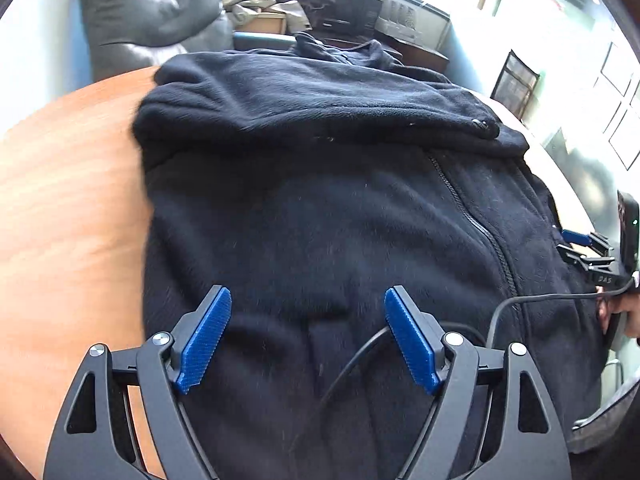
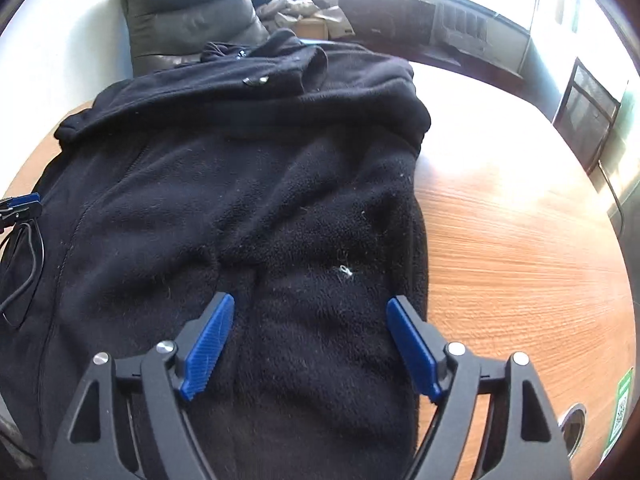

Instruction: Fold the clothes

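A dark navy fleece jacket (image 1: 320,208) with a zipper (image 1: 472,220) lies spread on a wooden table (image 1: 68,200), its sleeves folded across the chest. It fills the right wrist view (image 2: 240,200) too. My left gripper (image 1: 308,328) is open and empty, just above the jacket's lower left part. My right gripper (image 2: 310,340) is open and empty, above the jacket's lower right part near its edge. The right gripper also shows at the right edge of the left wrist view (image 1: 588,252). The left gripper's tip shows at the left edge of the right wrist view (image 2: 20,206).
Bare wood table lies to the left of the jacket and to its right (image 2: 520,240). A black leather chair (image 1: 152,12) stands behind the table. A cable (image 1: 532,300) trails over the jacket. A cable hole (image 2: 574,428) and a green sticker (image 2: 622,404) sit at the table's near right.
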A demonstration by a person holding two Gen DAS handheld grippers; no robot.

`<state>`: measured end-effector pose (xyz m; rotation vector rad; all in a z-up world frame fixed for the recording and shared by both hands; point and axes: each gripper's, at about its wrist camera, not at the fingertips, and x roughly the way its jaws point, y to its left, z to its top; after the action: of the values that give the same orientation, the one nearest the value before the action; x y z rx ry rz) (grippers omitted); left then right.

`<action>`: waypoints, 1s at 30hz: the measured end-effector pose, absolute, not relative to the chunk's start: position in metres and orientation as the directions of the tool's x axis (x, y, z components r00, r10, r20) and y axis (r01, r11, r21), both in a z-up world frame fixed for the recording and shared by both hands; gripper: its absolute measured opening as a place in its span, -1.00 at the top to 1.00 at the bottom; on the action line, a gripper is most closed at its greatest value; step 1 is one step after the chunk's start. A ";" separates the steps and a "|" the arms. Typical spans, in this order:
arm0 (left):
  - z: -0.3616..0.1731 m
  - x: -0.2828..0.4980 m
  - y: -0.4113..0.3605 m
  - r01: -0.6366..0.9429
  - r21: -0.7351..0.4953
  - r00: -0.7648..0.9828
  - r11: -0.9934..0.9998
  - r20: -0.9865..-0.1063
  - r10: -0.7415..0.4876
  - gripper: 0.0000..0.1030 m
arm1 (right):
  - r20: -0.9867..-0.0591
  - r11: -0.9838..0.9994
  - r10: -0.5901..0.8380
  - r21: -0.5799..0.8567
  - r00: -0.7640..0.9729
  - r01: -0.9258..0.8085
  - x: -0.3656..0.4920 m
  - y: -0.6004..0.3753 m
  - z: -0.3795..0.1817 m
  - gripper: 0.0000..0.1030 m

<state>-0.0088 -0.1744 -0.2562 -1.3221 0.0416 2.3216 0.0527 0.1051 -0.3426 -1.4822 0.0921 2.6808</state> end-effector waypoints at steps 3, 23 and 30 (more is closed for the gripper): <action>-0.263 0.011 -0.173 -0.422 -0.156 -0.451 -0.893 -0.819 0.356 -0.69 | -0.830 -0.992 0.034 0.039 -0.557 -0.118 0.061 0.105 -0.348 -0.62; -0.244 0.086 -0.198 -0.380 -0.183 -0.328 -0.907 -0.890 0.317 -0.60 | -0.868 -0.983 -0.185 0.159 -0.461 0.094 0.113 0.093 -0.321 -0.55; -0.239 0.074 -0.268 -0.269 -0.348 -0.108 -0.898 -0.916 0.387 -0.67 | -0.855 -0.859 -0.471 0.501 -0.216 -0.108 0.146 0.150 -0.360 -0.57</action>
<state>0.0735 -0.2679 -0.2394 -1.7426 -0.1298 2.0533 0.1463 0.1500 -0.3599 -2.0960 0.8042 2.5361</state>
